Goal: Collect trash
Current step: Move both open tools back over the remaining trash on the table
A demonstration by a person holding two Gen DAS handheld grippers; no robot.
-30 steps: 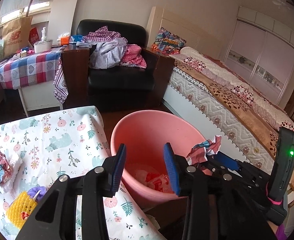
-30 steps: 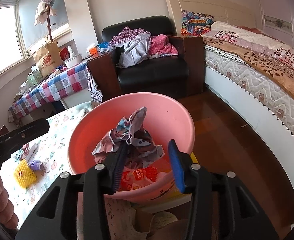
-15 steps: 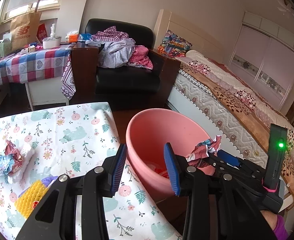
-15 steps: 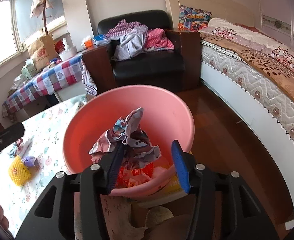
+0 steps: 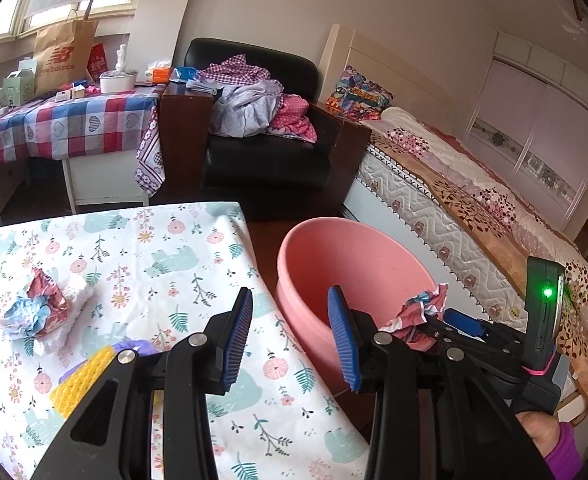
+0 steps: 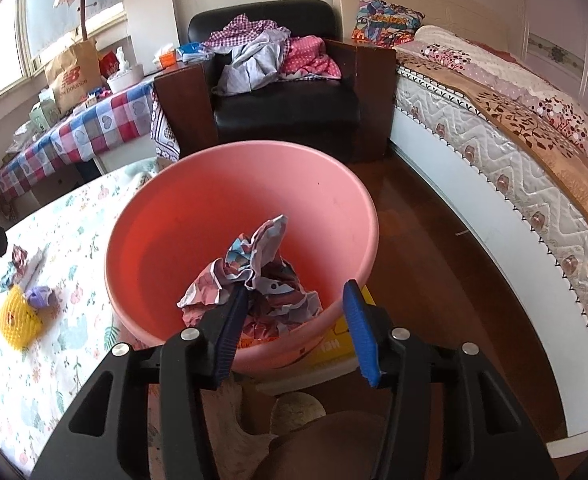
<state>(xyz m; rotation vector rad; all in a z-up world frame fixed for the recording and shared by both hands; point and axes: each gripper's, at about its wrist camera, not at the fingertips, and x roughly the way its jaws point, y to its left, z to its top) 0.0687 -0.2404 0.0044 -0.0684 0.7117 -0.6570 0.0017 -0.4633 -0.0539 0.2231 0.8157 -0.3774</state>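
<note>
A pink basin [image 6: 254, 184] stands beside the floral-cloth table [image 5: 142, 248]. My right gripper [image 6: 298, 316] is open over the basin's near rim; a crumpled printed paper [image 6: 254, 276] sits against its left finger, above the basin. In the left wrist view the same paper [image 5: 422, 308] shows at the right gripper's tip, over the basin [image 5: 354, 264]. My left gripper [image 5: 290, 336] is open and empty over the table's right edge. On the table lie a crumpled wrapper on white tissue [image 5: 38, 312], a yellow foam net [image 5: 82, 380] and a purple scrap [image 6: 40, 296].
A black armchair [image 6: 286, 100] piled with clothes stands behind the basin. A bed [image 6: 514, 128] runs along the right. A checked-cloth table [image 5: 66, 124] with a paper bag and boxes is at the back left. Wooden floor lies between basin and bed.
My right gripper's jaws have spread wider and the crumpled paper now leans on the left finger only. My left gripper has swung left, from the basin toward the table.
</note>
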